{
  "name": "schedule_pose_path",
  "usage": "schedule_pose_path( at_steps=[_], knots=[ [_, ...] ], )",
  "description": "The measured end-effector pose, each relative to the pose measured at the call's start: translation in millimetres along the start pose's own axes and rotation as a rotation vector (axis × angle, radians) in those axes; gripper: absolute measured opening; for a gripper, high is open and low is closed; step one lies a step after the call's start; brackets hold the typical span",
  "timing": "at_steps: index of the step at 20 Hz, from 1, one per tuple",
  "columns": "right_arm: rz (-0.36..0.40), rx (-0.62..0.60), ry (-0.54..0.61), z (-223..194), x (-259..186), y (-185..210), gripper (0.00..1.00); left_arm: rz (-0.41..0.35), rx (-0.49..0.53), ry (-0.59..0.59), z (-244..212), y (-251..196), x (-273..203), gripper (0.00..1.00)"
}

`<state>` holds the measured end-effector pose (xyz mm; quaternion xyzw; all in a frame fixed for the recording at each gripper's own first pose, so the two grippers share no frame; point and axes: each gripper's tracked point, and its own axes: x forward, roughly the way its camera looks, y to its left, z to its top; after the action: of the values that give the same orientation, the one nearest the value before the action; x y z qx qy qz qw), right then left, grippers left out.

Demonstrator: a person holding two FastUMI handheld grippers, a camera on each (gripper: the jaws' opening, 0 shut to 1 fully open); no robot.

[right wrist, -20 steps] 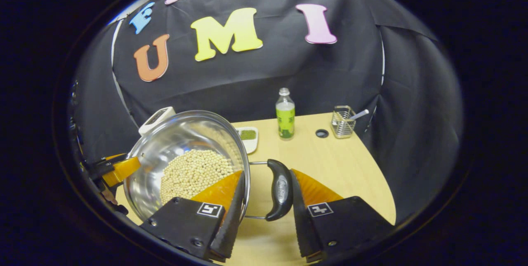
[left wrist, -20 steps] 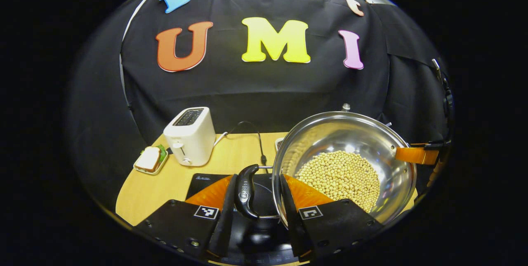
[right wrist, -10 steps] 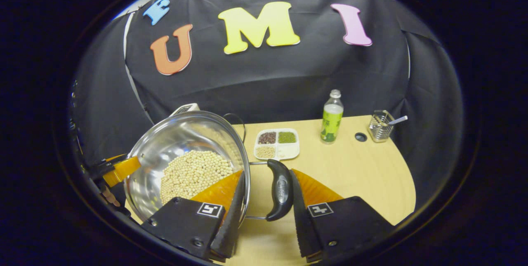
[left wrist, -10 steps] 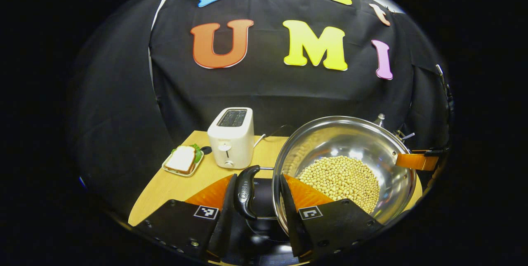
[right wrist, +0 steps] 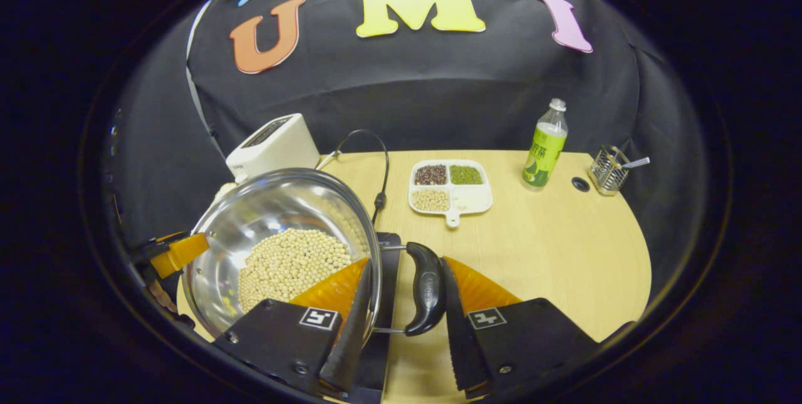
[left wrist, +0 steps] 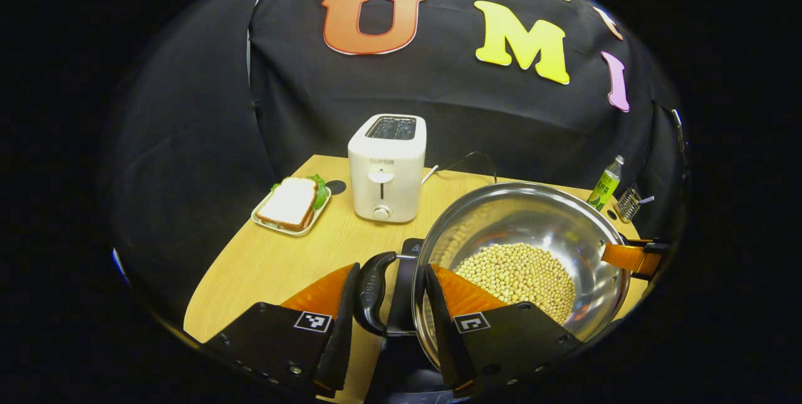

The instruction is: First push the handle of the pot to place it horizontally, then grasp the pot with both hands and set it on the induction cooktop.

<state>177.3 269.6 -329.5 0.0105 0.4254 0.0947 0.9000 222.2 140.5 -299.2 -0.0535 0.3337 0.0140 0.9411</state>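
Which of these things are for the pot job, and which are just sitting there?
For the job:
pot with beans
pot handles
induction cooktop
left gripper, right gripper

Just sitting there:
toaster
sandwich plate
divided dish
bottle
wire basket

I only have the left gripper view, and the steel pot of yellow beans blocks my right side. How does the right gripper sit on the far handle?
Observer: In the right gripper view, the right gripper straddles the rim of the shiny steel pot: one finger is inside the wall, the other against the black curved handle.
Operator: What is on the table behind the pot?
Observer: A white four-compartment tray of beans, clear of the pot.
Operator: Is the cooktop under that side?
Observer: Yes, the black induction cooktop shows between rim and handle.
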Motion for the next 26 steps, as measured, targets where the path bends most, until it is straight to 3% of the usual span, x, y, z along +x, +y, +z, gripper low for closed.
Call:
schedule_pose_path(
  at_steps=[2, 7, 13, 16, 20, 25, 26],
  knots=[
    [-0.008, -0.003, 0.040, -16.6, 13.0, 4.6, 0.60, 0.010, -0.007, 0.024, -6.7, -8.0, 13.4, 0.55],
    [-0.043, -0.079, -0.045, -20.9, 16.9, 6.2, 0.61, 0.016, 0.033, -0.037, 0.1, -26.2, 11.6, 0.55],
    [-0.026, -0.070, -0.060, -19.5, 17.3, 6.7, 0.62, 0.003, 0.044, -0.065, -0.3, -15.2, -7.6, 0.56],
    [-0.009, -0.054, -0.075, -17.8, 17.4, 6.6, 0.62, -0.005, 0.102, -0.077, -0.9, -18.5, -5.1, 0.57],
    [0.010, -0.042, -0.103, -14.8, 15.6, 7.4, 0.65, -0.012, 0.095, 0.014, -18.5, -18.0, 7.3, 0.69],
    [0.101, -0.017, -0.193, 2.6, 5.6, 2.3, 0.72, 0.035, 0.077, -0.060, 2.2, -3.0, -11.7, 0.91],
    [0.098, -0.018, -0.223, 8.8, -1.0, -3.7, 0.70, 0.043, 0.072, -0.074, 7.1, -1.1, -21.2, 0.94]
  ],
)
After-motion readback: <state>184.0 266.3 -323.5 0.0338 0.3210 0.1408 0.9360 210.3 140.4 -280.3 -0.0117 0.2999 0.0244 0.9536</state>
